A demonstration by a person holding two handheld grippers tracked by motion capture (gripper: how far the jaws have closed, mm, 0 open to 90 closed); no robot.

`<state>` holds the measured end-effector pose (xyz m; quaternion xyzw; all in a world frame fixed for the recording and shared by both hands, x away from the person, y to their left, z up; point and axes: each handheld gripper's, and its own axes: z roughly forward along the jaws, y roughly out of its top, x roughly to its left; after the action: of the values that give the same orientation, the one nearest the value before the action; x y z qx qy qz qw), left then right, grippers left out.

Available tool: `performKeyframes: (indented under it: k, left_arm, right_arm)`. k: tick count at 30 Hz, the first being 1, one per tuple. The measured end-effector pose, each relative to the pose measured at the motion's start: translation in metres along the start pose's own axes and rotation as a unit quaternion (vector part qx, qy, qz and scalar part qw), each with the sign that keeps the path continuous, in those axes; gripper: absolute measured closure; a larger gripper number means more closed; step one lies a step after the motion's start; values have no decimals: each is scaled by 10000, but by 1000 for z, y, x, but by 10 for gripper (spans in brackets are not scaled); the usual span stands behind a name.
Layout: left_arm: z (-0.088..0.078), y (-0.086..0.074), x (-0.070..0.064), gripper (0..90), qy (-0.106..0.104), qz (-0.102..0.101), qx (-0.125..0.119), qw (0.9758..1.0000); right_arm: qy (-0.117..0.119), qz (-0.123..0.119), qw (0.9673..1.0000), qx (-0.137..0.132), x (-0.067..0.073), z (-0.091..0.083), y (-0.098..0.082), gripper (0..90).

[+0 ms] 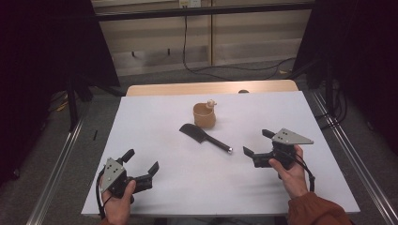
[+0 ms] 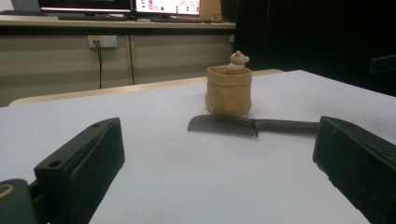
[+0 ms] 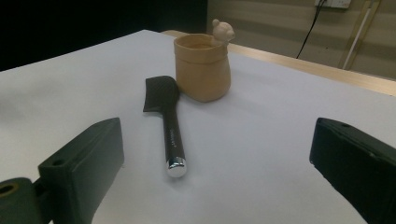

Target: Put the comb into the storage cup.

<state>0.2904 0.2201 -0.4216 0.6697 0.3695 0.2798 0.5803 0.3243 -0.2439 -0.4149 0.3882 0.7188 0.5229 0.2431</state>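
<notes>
Comb [image 1: 203, 137] flat on table, teeth toward cup, handle toward wide-apart right gripper [image 1: 258, 143].

No words or numbers can be read here. The black comb [image 3: 168, 126] has tiny print on its handle, just in front of the tan cup [image 3: 203, 65], but it is too small to read. The screens [image 2: 168, 6] far behind the cup are too blurry.

comb [image 2: 243, 125] handle end: behind right jaw | bear [image 2: 238, 62] body: hidden in cup [image 2: 229, 91]
</notes>
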Motion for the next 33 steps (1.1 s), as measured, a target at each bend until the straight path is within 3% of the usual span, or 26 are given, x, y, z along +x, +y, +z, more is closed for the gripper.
performKeyframes:
  k: [15,17,21,24,28,33]
  left_arm:
    - [0,-1,0,21,-43,-20,84,10000]
    - [0,-1,0,22,-45,-29,86,9999]
    - [0,-1,-1,21,-60,-21,62,10000]
    - [0,-1,-1,21,-73,-2,95,9999]
    - [0,-1,0,22,-89,12,132,9999]
    - [1,-1,0,22,-93,11,134,9999]
  right_arm:
    - [435,232,9974,524,-6,20,16,44]
    - [522,195,9953,788,-9,27,20,57]
    - [528,197,9948,852,-11,33,23,54]
    - [486,82,9933,1042,-11,40,29,50]
    - [451,141,9928,1105,-11,43,34,56]
    - [676,214,9888,1311,-11,56,38,39]
